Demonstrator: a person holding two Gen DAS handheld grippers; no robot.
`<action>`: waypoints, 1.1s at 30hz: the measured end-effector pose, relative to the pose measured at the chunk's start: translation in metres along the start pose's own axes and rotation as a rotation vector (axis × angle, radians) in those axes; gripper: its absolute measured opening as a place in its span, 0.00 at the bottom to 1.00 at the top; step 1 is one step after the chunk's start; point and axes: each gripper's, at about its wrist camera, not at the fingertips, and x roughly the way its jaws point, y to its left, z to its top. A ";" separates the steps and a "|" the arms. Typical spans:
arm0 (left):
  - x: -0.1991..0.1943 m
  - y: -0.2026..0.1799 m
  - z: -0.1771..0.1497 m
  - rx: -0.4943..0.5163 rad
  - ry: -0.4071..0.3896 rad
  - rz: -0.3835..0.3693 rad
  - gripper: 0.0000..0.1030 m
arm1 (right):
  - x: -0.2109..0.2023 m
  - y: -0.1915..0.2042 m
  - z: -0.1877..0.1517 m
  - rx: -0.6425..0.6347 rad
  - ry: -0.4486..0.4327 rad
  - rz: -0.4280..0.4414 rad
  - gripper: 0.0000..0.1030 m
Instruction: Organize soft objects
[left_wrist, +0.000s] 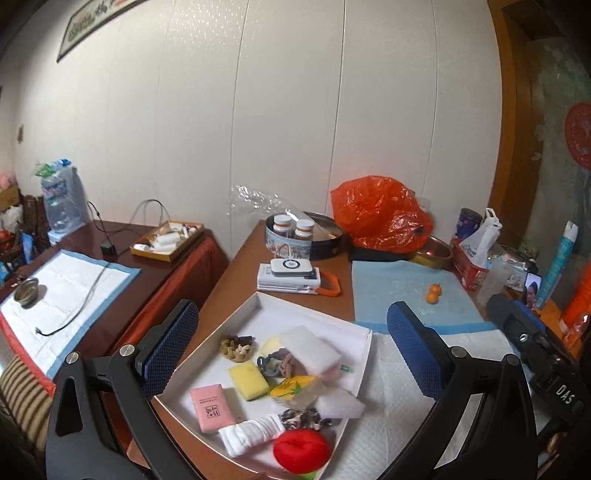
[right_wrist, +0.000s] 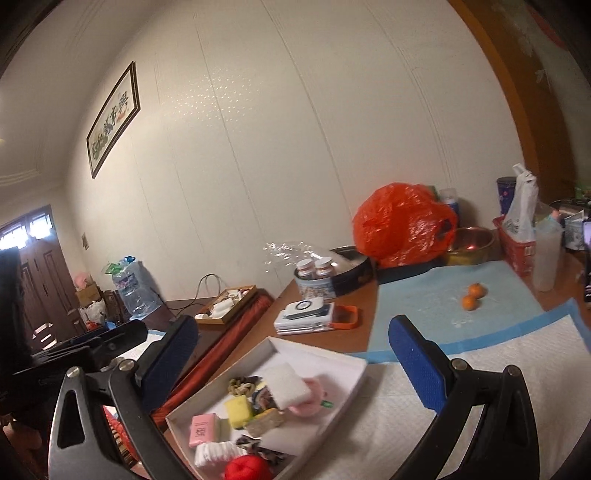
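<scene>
A white tray on the brown table holds several soft objects: a white sponge block, a yellow sponge, a pink packet, rolled white socks, a red plush ball, braided hair ties and a yellow wrapped piece. My left gripper is open and empty, held above the tray. My right gripper is open and empty, above the same tray. The right gripper's body shows at the right edge of the left wrist view.
A white pad lies under the tray, a blue pad behind it with two small oranges. A power bank stack, round tin with bottles, orange bag and red basket stand behind. A second table is left.
</scene>
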 end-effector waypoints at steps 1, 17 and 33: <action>-0.003 -0.007 -0.001 -0.001 -0.011 0.037 1.00 | -0.004 -0.004 0.001 -0.002 -0.011 -0.004 1.00; -0.029 -0.093 -0.023 0.021 0.016 0.124 1.00 | -0.060 -0.071 0.021 -0.069 -0.037 -0.039 1.00; -0.026 -0.102 -0.037 -0.023 0.097 0.210 1.00 | -0.092 -0.099 0.013 -0.063 -0.074 -0.082 1.00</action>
